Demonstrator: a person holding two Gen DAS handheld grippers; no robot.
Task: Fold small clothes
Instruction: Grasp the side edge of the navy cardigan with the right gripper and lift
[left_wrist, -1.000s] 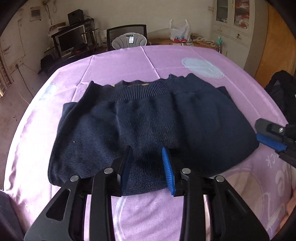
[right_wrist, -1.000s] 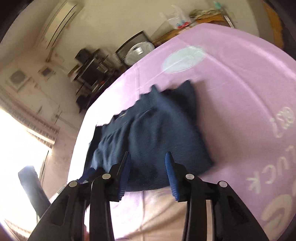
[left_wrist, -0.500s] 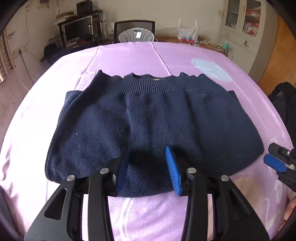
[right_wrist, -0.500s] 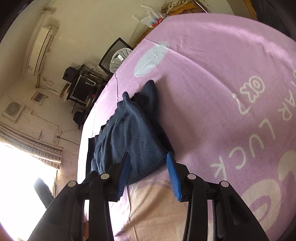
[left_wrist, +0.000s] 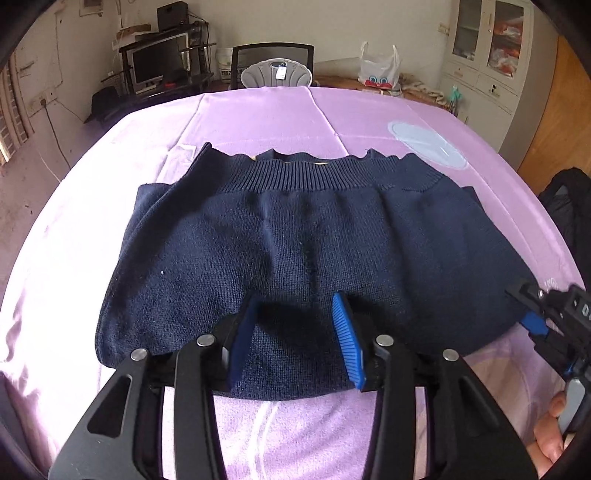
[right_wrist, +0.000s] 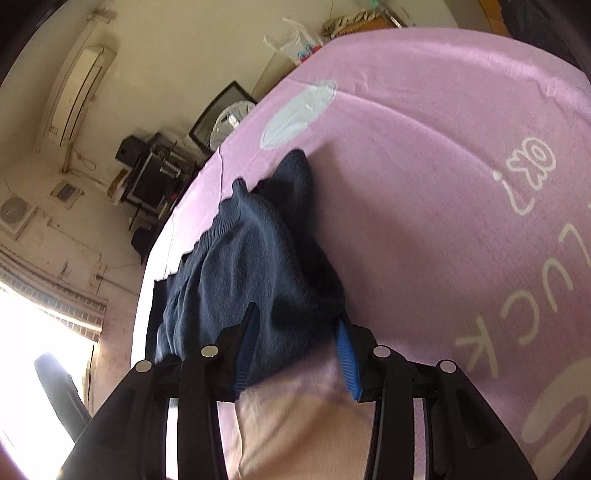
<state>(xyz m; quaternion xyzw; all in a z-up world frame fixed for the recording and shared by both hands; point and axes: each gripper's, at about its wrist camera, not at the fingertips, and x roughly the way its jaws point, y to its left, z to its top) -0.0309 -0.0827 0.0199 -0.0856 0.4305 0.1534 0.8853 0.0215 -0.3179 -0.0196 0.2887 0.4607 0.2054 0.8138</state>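
Observation:
A dark navy knitted garment (left_wrist: 314, 251) lies flat on the purple tablecloth (left_wrist: 258, 122), its ribbed waistband at the far side. My left gripper (left_wrist: 295, 332) hangs open just over the garment's near edge, blue pads apart with fabric showing between them. My right gripper (right_wrist: 297, 347) is open too, tilted low at the garment's (right_wrist: 255, 273) right near corner, with that corner between its fingers. In the left wrist view the right gripper (left_wrist: 535, 314) shows at the garment's right edge, a hand behind it.
The purple cloth (right_wrist: 443, 184) with white lettering covers the round table. A chair (left_wrist: 273, 62), a monitor stand (left_wrist: 155, 70) and a white plastic bag (left_wrist: 380, 70) stand beyond the far edge. A black bag (left_wrist: 569, 199) sits at the right.
My right gripper has dropped lower and closed in on the garment's right corner, which now sits between its fingers. My left gripper has shifted slightly forward over the near edge.

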